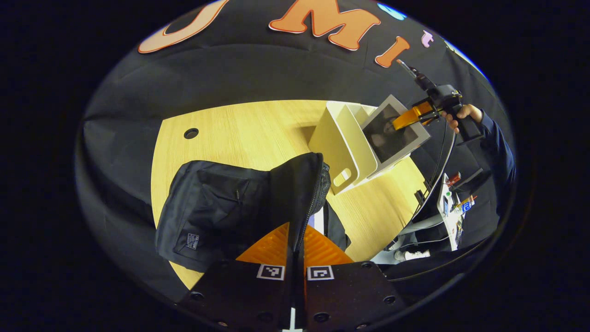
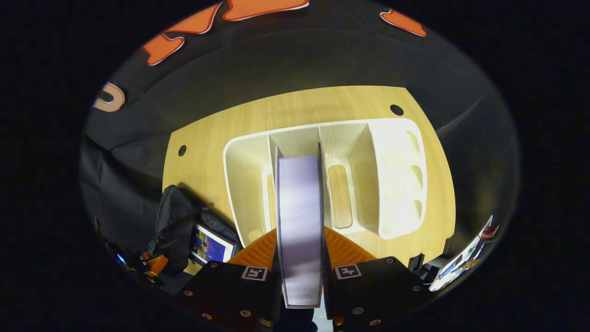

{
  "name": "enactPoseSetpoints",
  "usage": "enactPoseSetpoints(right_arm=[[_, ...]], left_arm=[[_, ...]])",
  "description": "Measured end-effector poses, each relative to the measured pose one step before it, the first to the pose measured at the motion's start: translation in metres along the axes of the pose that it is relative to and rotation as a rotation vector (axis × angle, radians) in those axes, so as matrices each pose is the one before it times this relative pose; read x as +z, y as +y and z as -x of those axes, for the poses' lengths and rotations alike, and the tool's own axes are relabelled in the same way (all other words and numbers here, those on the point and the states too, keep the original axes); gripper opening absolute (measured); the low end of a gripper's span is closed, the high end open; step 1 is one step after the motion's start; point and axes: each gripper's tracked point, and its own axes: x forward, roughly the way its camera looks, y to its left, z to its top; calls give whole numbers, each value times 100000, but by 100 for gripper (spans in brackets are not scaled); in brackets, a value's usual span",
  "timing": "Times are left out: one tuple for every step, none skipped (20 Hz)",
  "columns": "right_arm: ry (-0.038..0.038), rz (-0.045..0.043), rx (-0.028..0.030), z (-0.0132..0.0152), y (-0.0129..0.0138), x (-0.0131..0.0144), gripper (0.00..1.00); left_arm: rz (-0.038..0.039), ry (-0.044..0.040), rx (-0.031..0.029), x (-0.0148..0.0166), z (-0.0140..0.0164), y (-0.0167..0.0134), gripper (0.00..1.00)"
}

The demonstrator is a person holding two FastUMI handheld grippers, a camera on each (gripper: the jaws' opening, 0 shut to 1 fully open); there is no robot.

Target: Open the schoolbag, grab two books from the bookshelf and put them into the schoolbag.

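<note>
Clamping book [image 2: 299,221] above bookshelf [image 2: 396,184], right claw [image 2: 300,258]; left claw [image 1: 295,249] pinching schoolbag [image 1: 221,203] flap.

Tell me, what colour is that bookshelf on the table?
Cream white, plain with no pattern. The bookshelf shows best in the right gripper view, seen from above on the wooden table.

Black schoolbag [image 1: 216,207], cream bookshelf [image 2: 396,175], lavender-edged book [image 2: 299,221].
</note>
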Motion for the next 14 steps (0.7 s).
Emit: enactPoseSetpoints(right_arm=[[-744, -500, 564, 680, -203, -194, 38], [-1068, -1117, 491, 714, -204, -186, 38], [-970, -653, 571, 747, -285, -226, 38], [-1026, -716, 435, 656, -219, -197, 38], [-835, -446, 514, 635, -259, -338, 38], [-1010, -765, 177, 556, -161, -361, 38], [-927, -298, -25, 340, -375, -434, 38], [-871, -867, -5, 394, -211, -350, 38], [-349, -452, 692, 337, -57, -583, 38], [-500, -1324, 559, 292, 38, -611, 38], [-420, -657, 722, 165, -20, -749, 38], [-582, -1350, 705, 144, -36, -662, 38], [-245, -1286, 1804, 240, 144, -786, 38], [696, -1665, 2863, 108, 361, -1040, 38]], left_arm=[[-633, -38, -107, 54, 53, -31, 4], [-712, -79, -131, 35, 72, 3, 4], [-677, -27, -63, 61, 28, -11, 4], [-535, 142, -128, -13, 26, -4, 4], [-542, -36, -282, 23, -44, -59, 4], [-279, 106, -336, -19, 22, -101, 4], [-372, -22, -210, -20, -17, -86, 4], [-221, 16, -224, 1, -5, 7, 4], [-409, -41, -328, -13, 14, -59, 4], [-161, -20, -253, -6, -48, 12, 4], [-388, -1, -289, -104, -3, -4, 4], [-140, 4, -17, -63, 144, 109, 4], [-115, -76, -439, -27, 84, -91, 4], [-583, -241, -793, -158, -48, -123, 4]])
